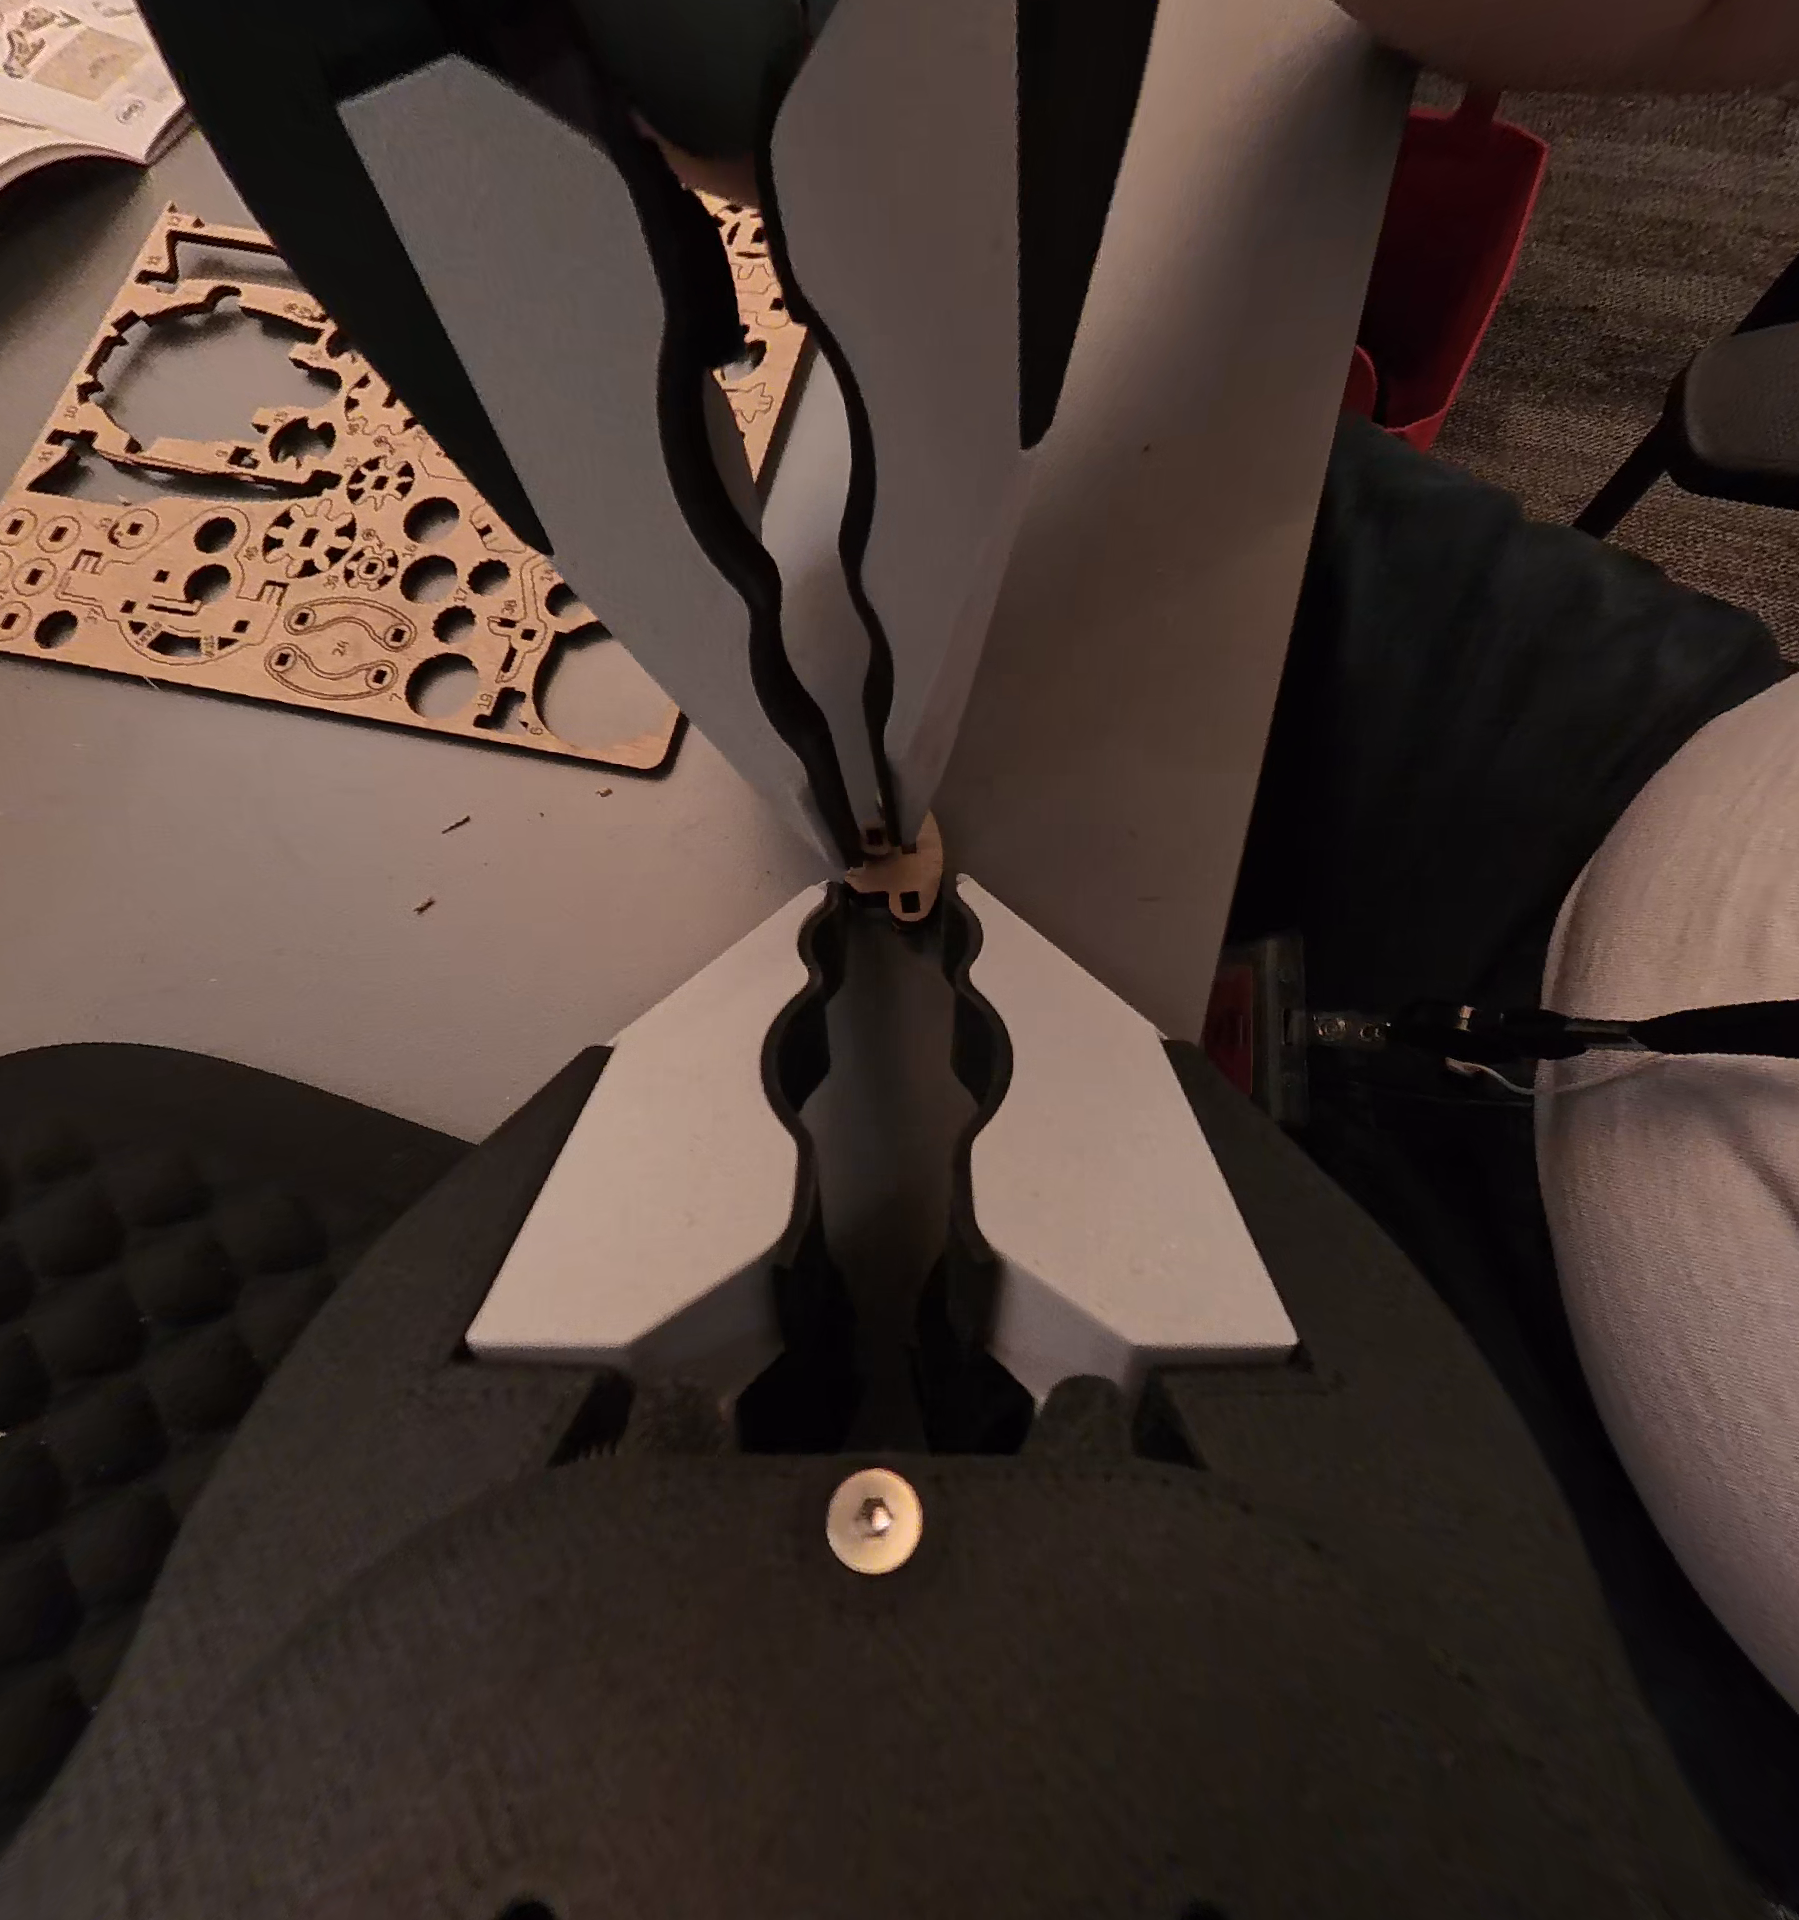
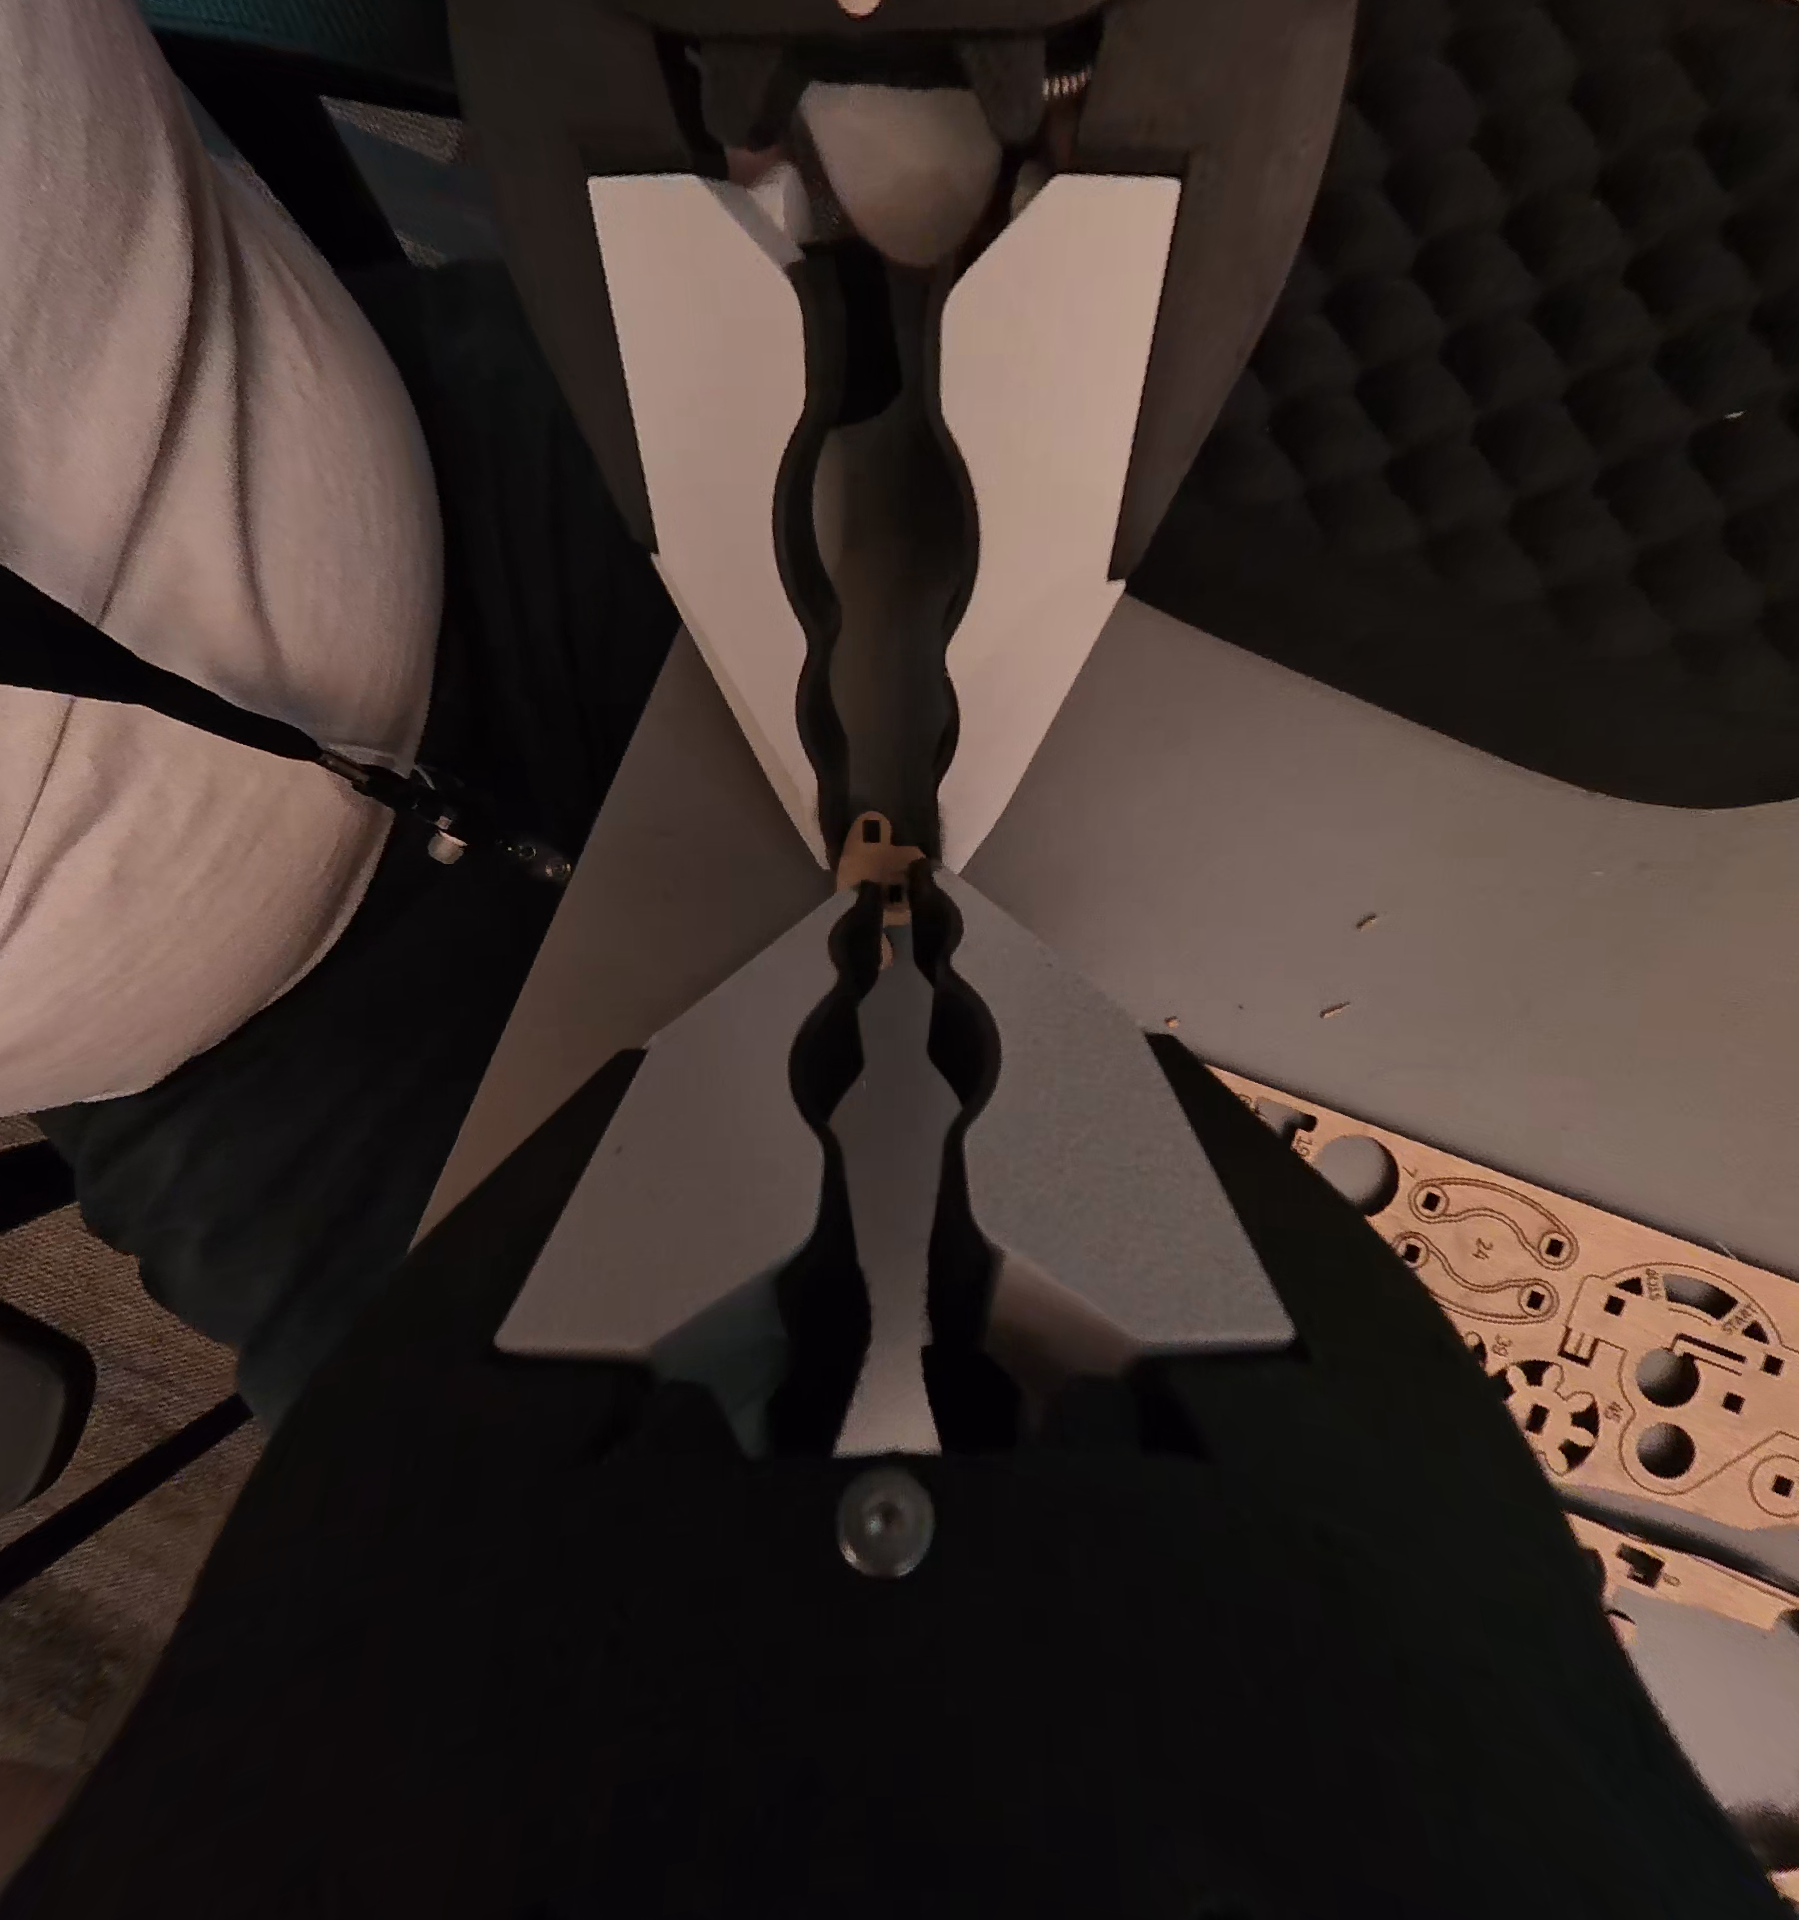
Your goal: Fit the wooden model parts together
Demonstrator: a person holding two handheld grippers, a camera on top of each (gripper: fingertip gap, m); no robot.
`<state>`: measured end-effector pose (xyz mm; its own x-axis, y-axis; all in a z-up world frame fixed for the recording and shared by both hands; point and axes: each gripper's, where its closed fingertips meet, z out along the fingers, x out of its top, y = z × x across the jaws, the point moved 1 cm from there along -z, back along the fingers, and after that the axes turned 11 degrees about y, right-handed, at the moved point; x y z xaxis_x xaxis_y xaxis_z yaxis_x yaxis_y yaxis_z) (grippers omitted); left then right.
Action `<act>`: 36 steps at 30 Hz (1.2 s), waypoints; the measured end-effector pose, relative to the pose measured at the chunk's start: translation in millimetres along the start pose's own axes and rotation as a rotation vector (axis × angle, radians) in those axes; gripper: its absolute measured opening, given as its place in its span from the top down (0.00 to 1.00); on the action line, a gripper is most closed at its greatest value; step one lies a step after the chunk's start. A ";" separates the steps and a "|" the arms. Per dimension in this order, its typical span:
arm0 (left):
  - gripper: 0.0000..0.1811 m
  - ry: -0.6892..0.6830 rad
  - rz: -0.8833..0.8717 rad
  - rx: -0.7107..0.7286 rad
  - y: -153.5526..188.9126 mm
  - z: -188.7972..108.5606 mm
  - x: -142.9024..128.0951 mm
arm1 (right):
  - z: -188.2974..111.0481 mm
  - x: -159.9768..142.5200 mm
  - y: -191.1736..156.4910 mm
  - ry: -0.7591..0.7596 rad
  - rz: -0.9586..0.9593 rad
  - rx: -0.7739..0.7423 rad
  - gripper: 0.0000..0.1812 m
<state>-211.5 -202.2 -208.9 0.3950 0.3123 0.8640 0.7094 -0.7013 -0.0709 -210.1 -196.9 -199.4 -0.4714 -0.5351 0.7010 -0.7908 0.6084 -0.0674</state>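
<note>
Grippers tip to tip above the grey tabletop [image 1: 251,883], near its edge. Left gripper [image 1: 890,896] reaching up from the bottom of its own view, fingers nearly closed at the tips around a small wooden part [image 1: 900,878], pale and rounded with a little tab. Right gripper [image 1: 867,826] coming down from the top of that same view, fingertips pinched tight on a second small wooden piece [image 1: 874,836] with square holes, pressed against the first. Same meeting seen from the right wrist view: right gripper [image 2: 887,902] low in the picture, clamped on the piece with square holes [image 2: 893,902]; left gripper [image 2: 879,847] opposite, closed around the rounded wooden part [image 2: 874,847]. Whether the two wooden pieces are fully seated in one another, impossible to tell; touching, certainly.

Left of the meeting point in the left wrist view, flat on the tabletop, a laser-cut wooden sheet [image 1: 251,540] full of gear shapes, round holes and empty cut-outs. Beyond the sheet, at the far corner, an open instruction booklet [image 1: 33,94]. Nearer than the sheet, a black foam pad [image 1: 95,1299] with a bumpy surface. Same sheet [image 2: 1549,1351] and pad [image 2: 1549,364] visible in the right wrist view. Off the tabletop edge, a person's light-coloured clothing [image 1: 1705,1143] and a black strap [image 1: 1601,1029] with a metal clip.
</note>
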 end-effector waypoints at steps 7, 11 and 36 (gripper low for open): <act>0.91 0.000 0.001 0.001 -0.2 -0.1 -0.1 | -0.4 1.2 0.7 0.051 -0.009 0.007 0.97; 0.90 0.000 -0.003 0.001 -0.6 0.0 -0.1 | -1.8 1.9 2.1 0.103 -0.005 0.011 0.97; 0.91 0.000 -0.010 -0.004 -0.5 0.0 0.0 | -2.0 -1.5 1.7 0.053 -0.137 -0.163 0.96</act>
<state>-211.9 -201.8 -208.9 0.3877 0.3191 0.8648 0.7110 -0.7006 -0.0603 -209.9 -193.9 -199.2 -0.3399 -0.5904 0.7321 -0.7700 0.6216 0.1437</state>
